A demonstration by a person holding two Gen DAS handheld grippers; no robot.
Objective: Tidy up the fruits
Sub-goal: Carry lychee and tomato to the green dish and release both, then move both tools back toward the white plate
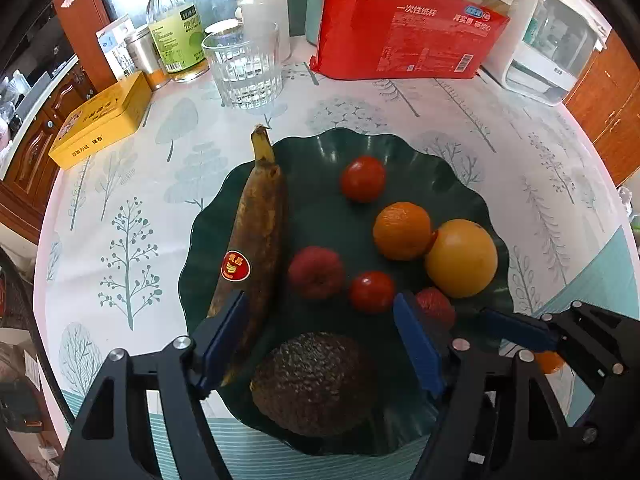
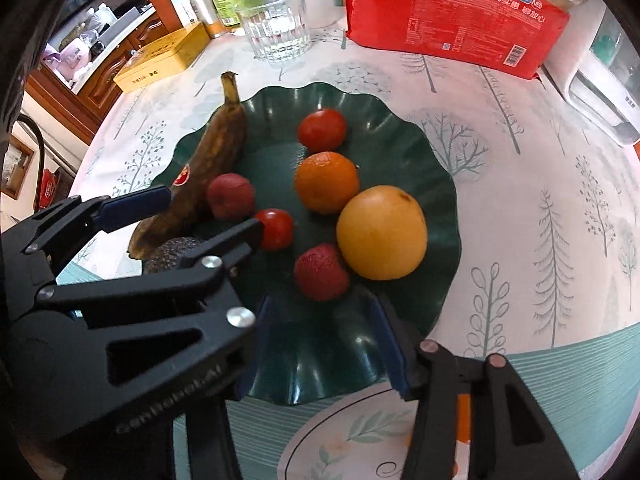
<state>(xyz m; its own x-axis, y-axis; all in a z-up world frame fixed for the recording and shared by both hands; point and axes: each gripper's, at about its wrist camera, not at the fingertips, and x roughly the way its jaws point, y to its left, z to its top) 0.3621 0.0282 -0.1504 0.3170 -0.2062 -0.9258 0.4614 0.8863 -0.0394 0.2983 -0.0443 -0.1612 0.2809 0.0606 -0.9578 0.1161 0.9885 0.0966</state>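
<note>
- Fruit all sits on the dark green wavy plate [image 1: 472, 200], which I'll use as my landmark.
- Handling guess: the avocado [image 1: 316, 384] at the plate's near edge looks firm and pebbly, so it should grip fine across its middle.
- The banana [image 1: 256, 236] along the plate's left rim is very brown and probably mushy. I'd take it mid-body and gently, not by the stem poking past the far rim.
- The tomatoes look smooth, maybe slippery and squishable, so go light. The lychee-looking red fruits are small and bumpy, with thin shells I reckon.
- The big yellow-orange citrus [image 1: 460, 258] at the plate's right side is likely the heaviest and needs a wide grip.
- Count: one banana, one avocado, two tomatoes, two bumpy red fruits, one orange [image 1: 402, 231], one big citrus. That's eight on the plate.
- Left gripper [image 1: 320, 336] hangs over the plate's near-left part, fingers spread and squeezing nothing. The avocado and the banana's tip lie between them, untouched as far as I can tell.
- Right gripper [image 2: 322, 344] is over the plate's near rim, fingers parted around bare plate, holding nothing.
- Behind the plate: a glass [image 1: 244, 68] and a red packet [image 1: 408, 36].
</note>
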